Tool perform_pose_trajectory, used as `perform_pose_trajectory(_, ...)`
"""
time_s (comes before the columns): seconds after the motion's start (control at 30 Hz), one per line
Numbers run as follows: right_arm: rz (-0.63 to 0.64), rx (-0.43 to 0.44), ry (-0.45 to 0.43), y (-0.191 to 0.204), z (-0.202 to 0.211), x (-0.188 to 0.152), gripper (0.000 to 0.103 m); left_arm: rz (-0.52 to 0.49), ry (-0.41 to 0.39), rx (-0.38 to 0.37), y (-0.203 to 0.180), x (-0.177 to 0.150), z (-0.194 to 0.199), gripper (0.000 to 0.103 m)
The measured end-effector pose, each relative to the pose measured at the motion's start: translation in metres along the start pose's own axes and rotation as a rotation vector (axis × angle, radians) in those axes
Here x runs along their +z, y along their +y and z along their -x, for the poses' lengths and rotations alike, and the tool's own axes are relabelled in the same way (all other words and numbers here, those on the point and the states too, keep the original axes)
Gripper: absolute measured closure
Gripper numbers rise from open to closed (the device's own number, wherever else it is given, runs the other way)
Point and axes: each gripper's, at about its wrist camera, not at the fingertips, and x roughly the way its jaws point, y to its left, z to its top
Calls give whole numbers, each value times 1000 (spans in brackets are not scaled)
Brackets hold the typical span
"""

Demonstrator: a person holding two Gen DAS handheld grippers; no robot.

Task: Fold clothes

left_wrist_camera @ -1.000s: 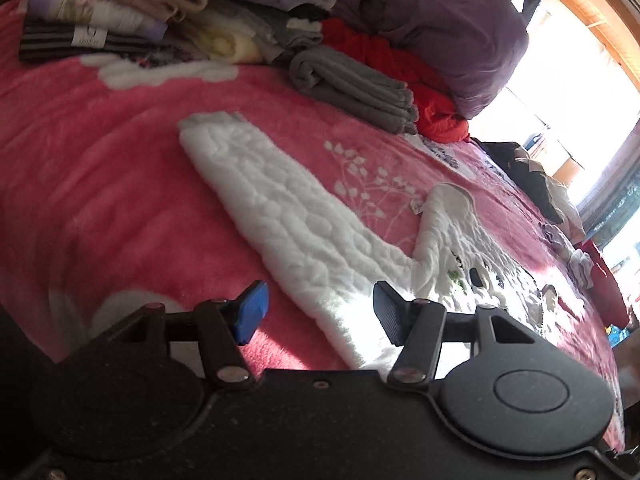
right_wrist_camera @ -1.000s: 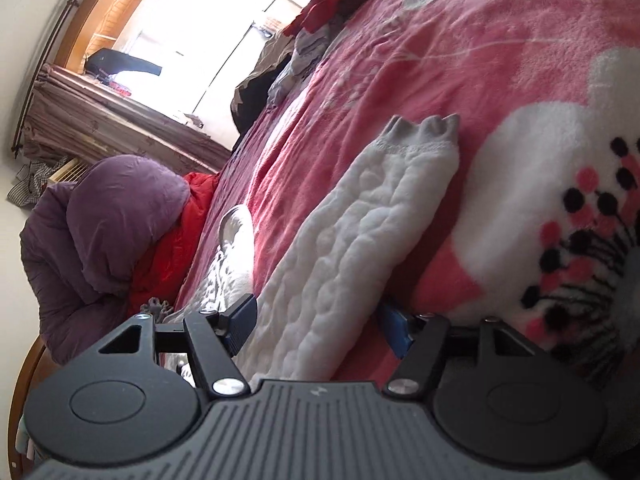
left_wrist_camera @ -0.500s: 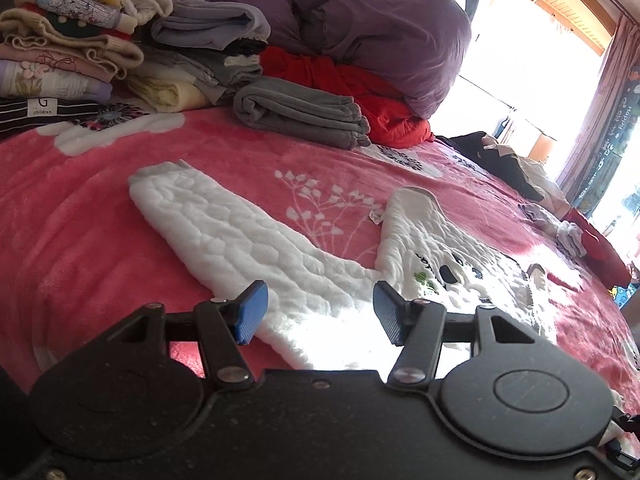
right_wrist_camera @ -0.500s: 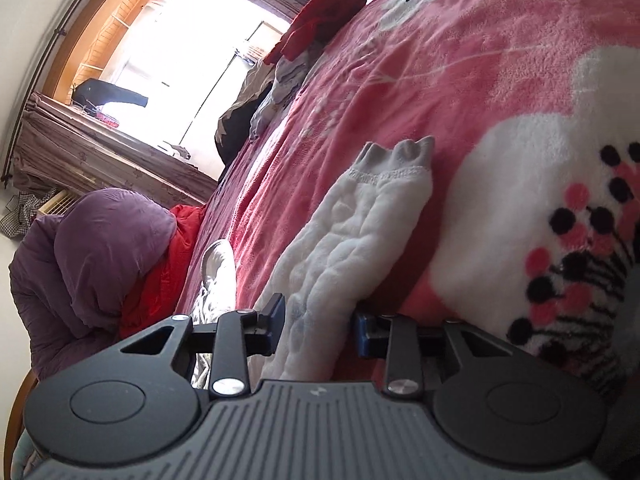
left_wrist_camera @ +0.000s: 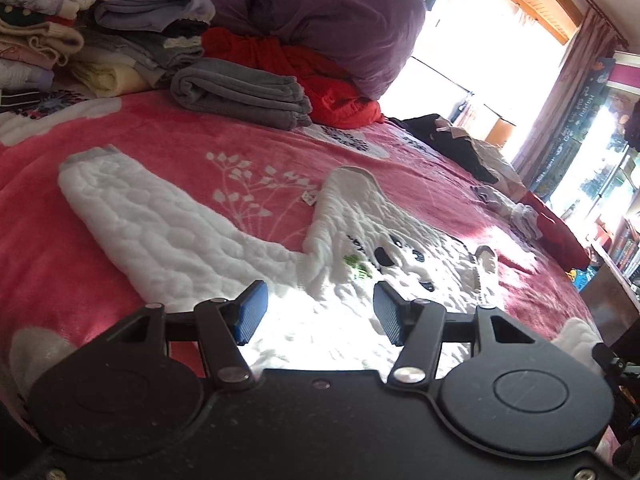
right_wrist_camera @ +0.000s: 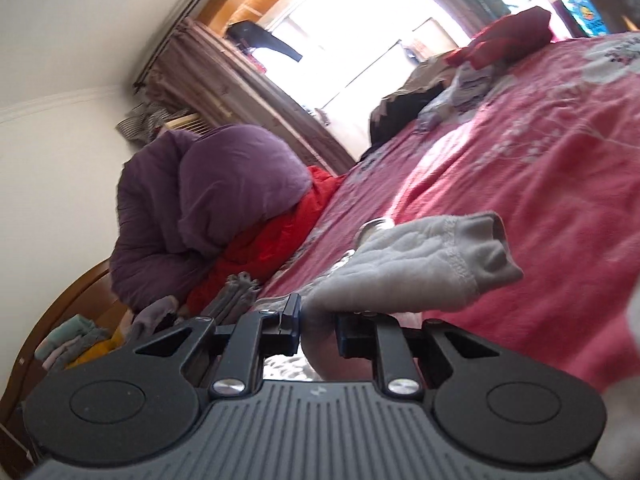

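A white quilted top (left_wrist_camera: 352, 248) with a dark print lies spread on the pink blanket (left_wrist_camera: 168, 148). Its one sleeve (left_wrist_camera: 160, 232) stretches flat toward the left. My left gripper (left_wrist_camera: 316, 310) hovers open just above the top's lower body, nothing between its blue pads. In the right wrist view the other sleeve (right_wrist_camera: 420, 264) is lifted off the bed, its grey cuff hanging free to the right. My right gripper (right_wrist_camera: 318, 326) is closing its jaws on that sleeve, and the pads press the cloth.
Folded grey towels (left_wrist_camera: 240, 92), stacks of folded clothes (left_wrist_camera: 52, 40), a red garment (left_wrist_camera: 312, 80) and a purple duvet (left_wrist_camera: 332, 16) crowd the head of the bed. Loose dark clothes (left_wrist_camera: 452, 144) lie near the window side.
The right gripper closed on the sleeve and lifted it off the blanket, rolling as it rose. The left gripper slid along the garment from the flat sleeve toward the body, staying open.
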Motion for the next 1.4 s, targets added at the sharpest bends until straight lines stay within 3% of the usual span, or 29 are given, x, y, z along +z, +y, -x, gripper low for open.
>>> perform_pose_trajectory(0.13,240,18,58,44,-22,-13,84,-2,-21,-104,-12,11,0,46)
perform_pose_trajectory(0.23,462,4,114,82,-45,-31,84,77,35,-331,-10,23,-3,46)
perform_pose_trajectory(0.3,628,-24,173,104,-61,-52,84,69,92,-456,-13,26,-6,41)
perform_pose_trajectory(0.4,917,-96,312,127,-85,-100,84,-32,133,-403,-21,19,-12,40)
perform_pose_trajectory(0.47,997,-94,379,133,-91,-120,79,-49,189,-365,-18,11,-20,40)
perform_pose_trajectory(0.67,985,-45,329,143,-65,-109,62,-36,239,-341,-7,1,-33,40)
perform_pose_trajectory(0.8,963,-80,293,137,-48,-97,56,-2,234,-308,-8,0,-42,41)
perform_pose_trajectory(0.87,952,-112,271,132,-38,-93,47,20,241,-271,-8,-1,-50,44)
perform_pose_trajectory(0.93,933,-163,261,124,-32,-89,41,16,237,-247,-11,-3,-55,59)
perform_pose_trajectory(1.0,916,-220,263,114,-30,-84,40,11,232,-224,-13,-5,-61,85)
perform_pose_trajectory(1.03,902,-235,266,109,-31,-82,37,-15,222,-217,-17,-6,-62,92)
perform_pose_trajectory(1.1,869,-256,275,100,-32,-79,31,-45,176,-216,-24,-4,-55,95)
perform_pose_trajectory(1.3,800,-287,301,84,-41,-81,33,-37,-32,-277,-18,21,-12,97)
perform_pose_trajectory(1.4,819,-260,295,85,-44,-82,62,-29,-84,-274,-4,28,5,97)
